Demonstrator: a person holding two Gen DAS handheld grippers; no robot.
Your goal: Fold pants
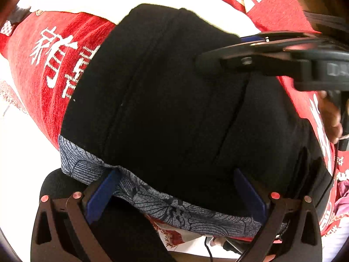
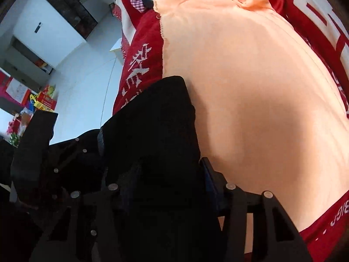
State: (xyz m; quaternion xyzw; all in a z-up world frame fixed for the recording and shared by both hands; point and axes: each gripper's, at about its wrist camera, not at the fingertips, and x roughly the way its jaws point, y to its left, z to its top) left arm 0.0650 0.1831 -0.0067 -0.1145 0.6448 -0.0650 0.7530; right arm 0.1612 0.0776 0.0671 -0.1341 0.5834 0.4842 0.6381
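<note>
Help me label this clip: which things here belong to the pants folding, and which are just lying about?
Job: black pants, left gripper, right gripper.
Lying about: peach garment, red blanket, white cabinet, red box on floor.

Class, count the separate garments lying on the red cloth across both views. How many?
2. The black pants lie at the near edge between the grippers; a peach garment is spread beside them. Others may be hidden out of view.
</note>
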